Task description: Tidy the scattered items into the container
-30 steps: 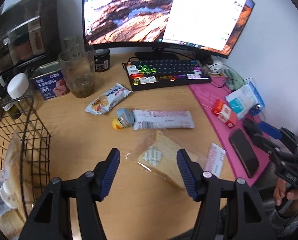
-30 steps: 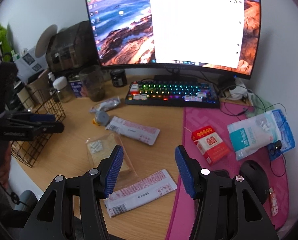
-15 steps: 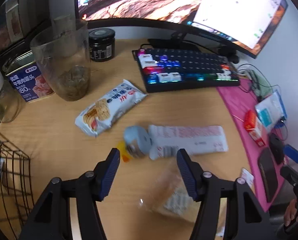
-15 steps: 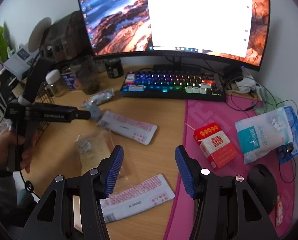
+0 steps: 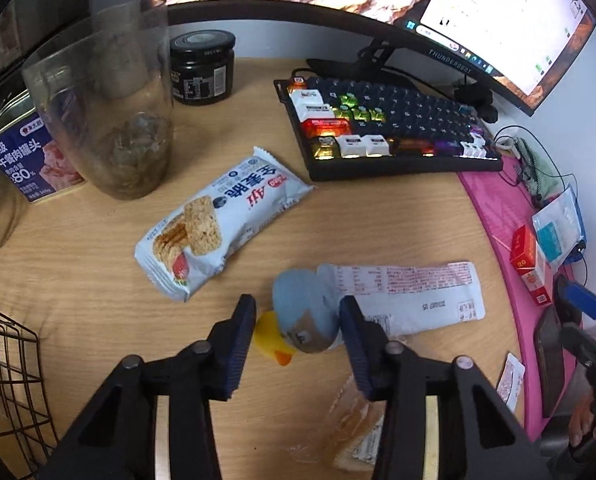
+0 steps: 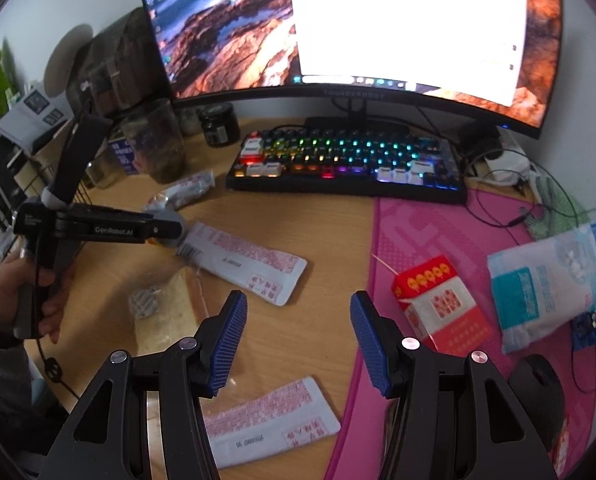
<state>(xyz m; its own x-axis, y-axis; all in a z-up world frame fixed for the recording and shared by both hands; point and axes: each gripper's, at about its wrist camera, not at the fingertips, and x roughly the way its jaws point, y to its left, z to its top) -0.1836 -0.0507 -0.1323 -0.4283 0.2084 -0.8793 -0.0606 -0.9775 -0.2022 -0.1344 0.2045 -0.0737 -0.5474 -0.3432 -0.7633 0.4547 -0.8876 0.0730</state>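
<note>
My left gripper [image 5: 298, 322] is open, its jaws on either side of a small yellow duck toy with a blue-grey cap [image 5: 298, 326] on the wooden desk. A white-and-red packet [image 5: 410, 300] lies just right of the toy. A blue-white cracker packet [image 5: 222, 220] lies beyond it, and a bagged bread slice [image 5: 350, 436] under the gripper. The black wire basket [image 5: 6, 364] is at the left edge. My right gripper [image 6: 298, 324] is open and empty above the desk, between the bread bag [image 6: 166, 312], a white-red packet [image 6: 254, 264] and another [image 6: 274, 420].
A keyboard [image 5: 386, 128], monitor [image 6: 338, 28], glass jar [image 5: 106, 104], black jar [image 5: 202, 66] and blue tin [image 5: 30, 156] stand at the back. A pink mat [image 6: 438, 248] holds a red box [image 6: 438, 300], a blue-white pouch [image 6: 550, 280] and a mouse [image 6: 538, 392].
My left gripper has moved forward and down, past the bread bag, until the duck toy sits between its jaws. My right gripper has shifted slightly forward and stays open.
</note>
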